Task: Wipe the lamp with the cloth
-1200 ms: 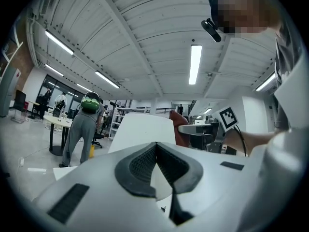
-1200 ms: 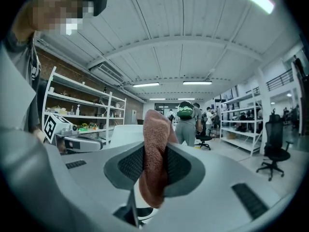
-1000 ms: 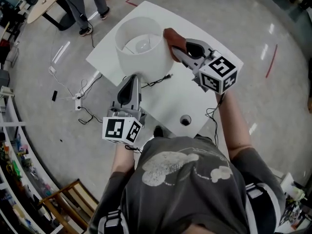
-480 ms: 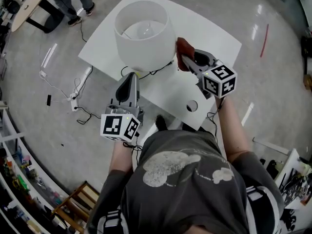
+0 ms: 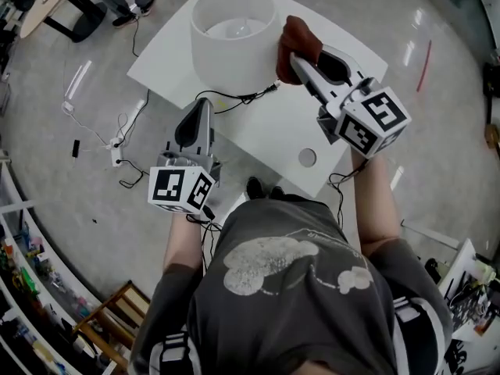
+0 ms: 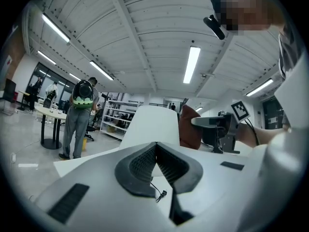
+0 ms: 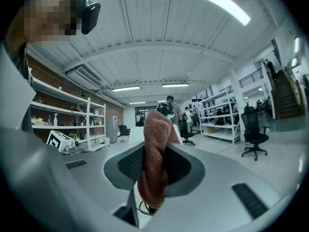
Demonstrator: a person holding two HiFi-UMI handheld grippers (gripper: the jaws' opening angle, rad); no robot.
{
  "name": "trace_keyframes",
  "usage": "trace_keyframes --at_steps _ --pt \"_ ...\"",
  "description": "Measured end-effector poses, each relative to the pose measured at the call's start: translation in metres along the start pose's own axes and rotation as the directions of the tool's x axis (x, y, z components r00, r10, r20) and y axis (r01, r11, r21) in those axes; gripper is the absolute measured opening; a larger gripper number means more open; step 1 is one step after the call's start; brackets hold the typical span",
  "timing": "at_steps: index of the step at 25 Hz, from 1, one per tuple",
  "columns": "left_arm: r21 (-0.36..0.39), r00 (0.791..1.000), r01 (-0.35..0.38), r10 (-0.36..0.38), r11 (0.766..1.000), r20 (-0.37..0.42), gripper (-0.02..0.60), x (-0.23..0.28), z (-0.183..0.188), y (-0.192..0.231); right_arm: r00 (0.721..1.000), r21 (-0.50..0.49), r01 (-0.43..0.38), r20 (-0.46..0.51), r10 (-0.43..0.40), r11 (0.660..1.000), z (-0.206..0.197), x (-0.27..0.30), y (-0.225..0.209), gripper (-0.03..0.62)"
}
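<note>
A lamp with a white drum shade (image 5: 232,37) stands on the white table (image 5: 266,127), seen from above with its bulb inside. My right gripper (image 5: 295,59) is shut on a reddish-brown cloth (image 5: 297,44), which sits just right of the shade, close to its side. In the right gripper view the cloth (image 7: 154,158) is pinched between the jaws, with the shade (image 7: 136,134) just behind it. My left gripper (image 5: 197,118) hangs below the shade, shut with nothing in it. In the left gripper view the shade (image 6: 152,124) and the cloth (image 6: 189,127) lie ahead.
The lamp's black cord (image 5: 242,96) runs across the table below the shade. A round hole (image 5: 307,158) is in the table near its front edge. Cables and a power strip (image 5: 117,151) lie on the floor at left. A person (image 6: 79,117) stands by a far table.
My right gripper has carried the cloth up and out along the shade's right side. The left gripper has shifted slightly left and down. The view has moved closer over the table.
</note>
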State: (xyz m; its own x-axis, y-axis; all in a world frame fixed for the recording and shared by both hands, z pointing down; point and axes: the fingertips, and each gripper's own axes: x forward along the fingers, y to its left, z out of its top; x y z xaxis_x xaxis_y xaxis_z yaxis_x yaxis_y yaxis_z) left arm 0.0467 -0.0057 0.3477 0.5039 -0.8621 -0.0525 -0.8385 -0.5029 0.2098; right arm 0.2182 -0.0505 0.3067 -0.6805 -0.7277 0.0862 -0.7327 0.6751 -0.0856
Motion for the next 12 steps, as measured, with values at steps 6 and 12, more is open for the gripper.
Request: trace_keyframes --at_steps 6,12 --pt "-0.025 0.999 -0.044 0.043 0.999 -0.034 0.008 -0.010 -0.004 -0.010 0.994 -0.068 -0.086 -0.075 0.080 0.994 -0.014 0.022 0.020 0.097" --pt "-0.038 0.996 -0.072 0.070 0.997 -0.050 0.008 -0.022 -0.006 0.002 0.983 0.028 -0.051 -0.173 0.055 0.998 -0.069 0.020 0.022 0.097"
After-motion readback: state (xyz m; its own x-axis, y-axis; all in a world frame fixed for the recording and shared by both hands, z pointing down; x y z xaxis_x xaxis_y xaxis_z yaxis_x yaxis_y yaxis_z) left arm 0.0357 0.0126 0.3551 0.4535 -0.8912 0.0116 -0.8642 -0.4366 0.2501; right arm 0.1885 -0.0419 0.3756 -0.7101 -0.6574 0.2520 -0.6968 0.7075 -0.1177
